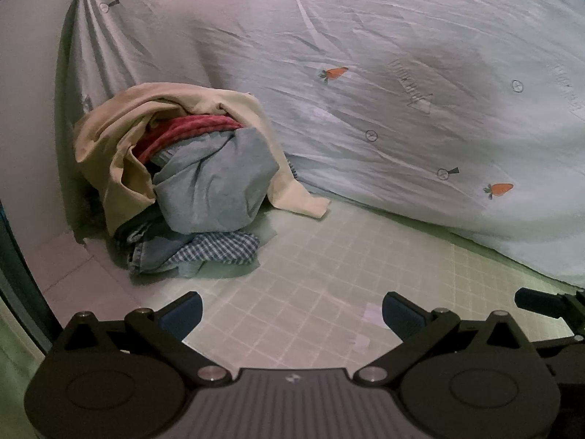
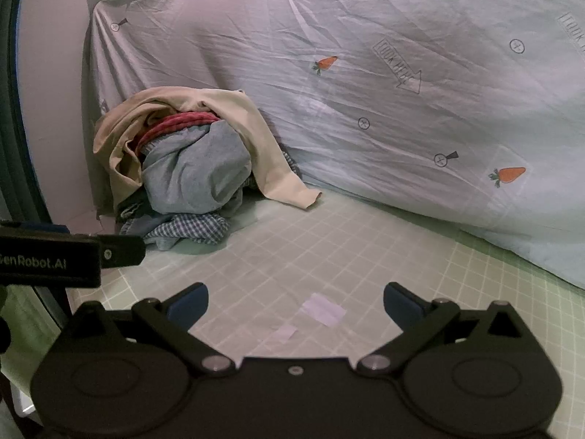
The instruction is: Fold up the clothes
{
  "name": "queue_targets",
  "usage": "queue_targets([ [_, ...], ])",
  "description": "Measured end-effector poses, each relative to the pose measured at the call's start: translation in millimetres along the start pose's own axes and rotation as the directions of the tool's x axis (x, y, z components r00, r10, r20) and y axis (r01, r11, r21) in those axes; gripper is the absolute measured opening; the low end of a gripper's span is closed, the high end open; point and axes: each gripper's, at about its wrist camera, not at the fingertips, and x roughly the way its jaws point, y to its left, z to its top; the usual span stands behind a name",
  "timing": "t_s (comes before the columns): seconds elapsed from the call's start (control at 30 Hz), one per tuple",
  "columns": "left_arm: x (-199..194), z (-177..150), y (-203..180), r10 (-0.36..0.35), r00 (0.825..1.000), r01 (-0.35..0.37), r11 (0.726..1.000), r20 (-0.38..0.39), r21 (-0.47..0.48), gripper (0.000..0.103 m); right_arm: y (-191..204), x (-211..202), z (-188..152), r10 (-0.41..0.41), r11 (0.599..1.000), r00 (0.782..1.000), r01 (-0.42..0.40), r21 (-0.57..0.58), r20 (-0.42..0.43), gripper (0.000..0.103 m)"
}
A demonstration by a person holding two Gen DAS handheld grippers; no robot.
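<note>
Left gripper and right gripper, both with jaws spread wide and nothing between the blue fingertip pads, poised over a pale green gridded mat; pile of unfolded clothes heaped at the far left end of the mat, well apart from both grippers, against a draped pale sheet printed with small carrots and an arrow marked "LOOK HERE". Within the pile: cream garment draped over the top and trailing onto the mat at the right, red cloth beneath it, grey-blue garment bulging at the front, blue-and-white checked fabric and denim at the base. Two pale tape patches on the mat just ahead of the right gripper
</note>
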Motion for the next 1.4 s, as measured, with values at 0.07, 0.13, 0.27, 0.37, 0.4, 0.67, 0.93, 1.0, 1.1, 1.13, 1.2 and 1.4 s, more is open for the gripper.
queue_targets([
  [0.07,-1,2,-2,-0.002,1.000,0.002,1.000,0.000,0.001,0.103,0,0,1,0.002,1.000,1.000,-0.002,0.004,-0.001,0.103],
  [0.13,-2,3,-4,-0.003,1.000,0.003,1.000,0.000,0.005,0.103,0,-1,2,0.002,1.000,1.000,-0.002,0.006,-0.001,0.103],
  [0.27,3,-1,0,-0.007,1.000,0.007,1.000,-0.002,0.014,0.103,1,2,0,-0.003,1.000,1.000,0.003,0.013,0.001,0.103],
  [0.37,5,-6,0,-0.008,1.000,0.008,1.000,-0.003,0.018,0.103,2,4,0,-0.006,1.000,1.000,0.006,0.019,0.002,0.103],
  [0.4,6,-7,-1,-0.008,1.000,0.008,1.000,-0.003,0.020,0.103,1,3,-1,-0.007,1.000,1.000,0.007,0.020,0.003,0.103],
  [0.67,4,-13,-6,-0.013,1.000,0.013,1.000,-0.009,0.027,0.103,2,2,-2,-0.012,1.000,1.000,0.012,0.027,0.007,0.103],
  [0.93,3,-13,-8,-0.013,1.000,0.014,1.000,-0.012,0.023,0.103,1,2,-2,-0.013,0.999,1.000,0.012,0.035,0.005,0.103],
  [1.0,3,-14,-9,-0.013,1.000,0.013,1.000,-0.014,0.023,0.103,2,2,-3,-0.012,0.999,1.000,0.012,0.035,0.004,0.103],
  [1.1,2,-13,-11,-0.012,1.000,0.012,1.000,-0.016,0.025,0.103,2,2,-3,-0.013,0.999,1.000,0.013,0.036,0.003,0.103],
  [1.13,2,-14,-12,-0.012,1.000,0.013,1.000,-0.015,0.025,0.103,1,2,-3,-0.011,0.999,1.000,0.011,0.035,0.003,0.103],
  [1.2,3,-11,-13,-0.013,1.000,0.013,1.000,-0.020,0.024,0.103,1,1,-3,-0.012,0.999,1.000,0.012,0.034,0.002,0.103],
  [1.4,4,-7,-15,-0.018,1.000,0.019,0.999,-0.024,0.028,0.103,2,1,-1,-0.012,0.999,1.000,0.012,0.035,-0.002,0.103],
])
